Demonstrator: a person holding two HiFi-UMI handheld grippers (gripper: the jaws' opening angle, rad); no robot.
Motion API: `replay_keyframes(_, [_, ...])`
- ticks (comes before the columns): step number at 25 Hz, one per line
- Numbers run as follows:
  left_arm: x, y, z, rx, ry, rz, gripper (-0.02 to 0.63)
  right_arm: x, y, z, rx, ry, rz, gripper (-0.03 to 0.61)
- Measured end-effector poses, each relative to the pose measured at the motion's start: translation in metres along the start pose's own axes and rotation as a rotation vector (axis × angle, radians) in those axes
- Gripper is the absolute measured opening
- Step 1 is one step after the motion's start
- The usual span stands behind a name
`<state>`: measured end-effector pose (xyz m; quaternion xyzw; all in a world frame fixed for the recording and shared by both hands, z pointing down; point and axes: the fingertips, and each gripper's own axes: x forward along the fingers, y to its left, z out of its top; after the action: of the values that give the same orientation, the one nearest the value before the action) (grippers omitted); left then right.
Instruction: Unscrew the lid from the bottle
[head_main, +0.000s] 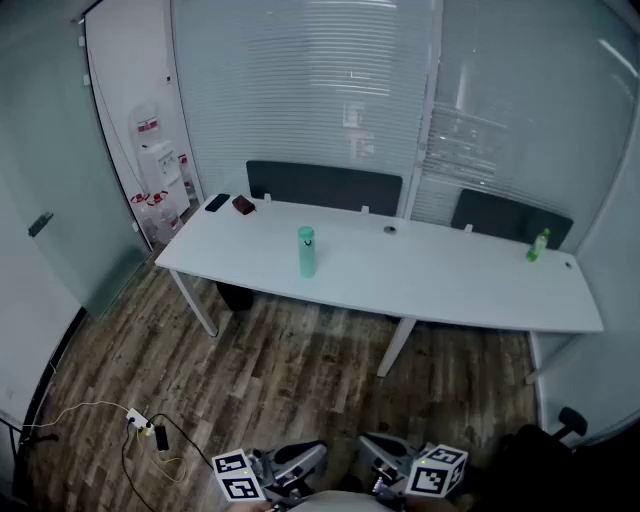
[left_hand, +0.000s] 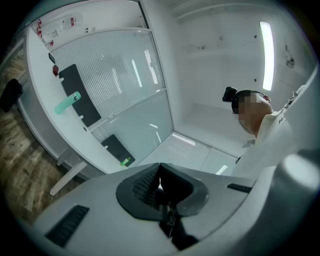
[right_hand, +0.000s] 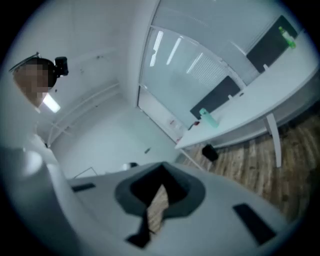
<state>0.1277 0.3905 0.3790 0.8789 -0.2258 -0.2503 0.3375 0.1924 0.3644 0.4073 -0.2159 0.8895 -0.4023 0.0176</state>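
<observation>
A tall teal bottle (head_main: 306, 251) stands upright near the middle of the long white table (head_main: 430, 285), its lid (head_main: 305, 232) on top. It also appears small and far off as the teal bottle (left_hand: 66, 103) in the left gripper view and the teal bottle (right_hand: 209, 118) in the right gripper view. Both grippers hang low near my body, far from the table. My left gripper (head_main: 305, 460) (left_hand: 160, 189) is shut with nothing in it. My right gripper (head_main: 380, 452) (right_hand: 159, 192) is likewise shut and holds nothing.
A small green bottle (head_main: 538, 245) stands at the table's far right end. Two phones (head_main: 217, 202) lie at its far left corner. Two dark chairs (head_main: 323, 185) sit behind the table. A water dispenser (head_main: 160, 170) stands at the left wall. A power strip (head_main: 140, 425) with cables lies on the wooden floor.
</observation>
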Motion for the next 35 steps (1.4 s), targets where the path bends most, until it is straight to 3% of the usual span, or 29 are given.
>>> replay_keyframes(18, [-0.006,0.005,0.007,0.025,-0.025,0.029,0.015,-0.005,0.000,0.009,-0.019,-0.052,0.012,0.025])
replay_keyframes(20, [-0.008,0.006,0.009,0.044,-0.022,0.048,0.015,-0.007,0.000,0.013,-0.042,-0.069,0.005,0.035])
replay_keyframes(23, [-0.008,0.009,0.010,0.080,-0.018,0.080,0.015,-0.010,-0.001,0.019,-0.088,-0.080,-0.003,0.112])
replay_keyframes(35, [0.009,0.011,0.001,0.090,-0.079,0.118,0.017,-0.028,-0.018,0.024,-0.097,-0.083,-0.003,0.129])
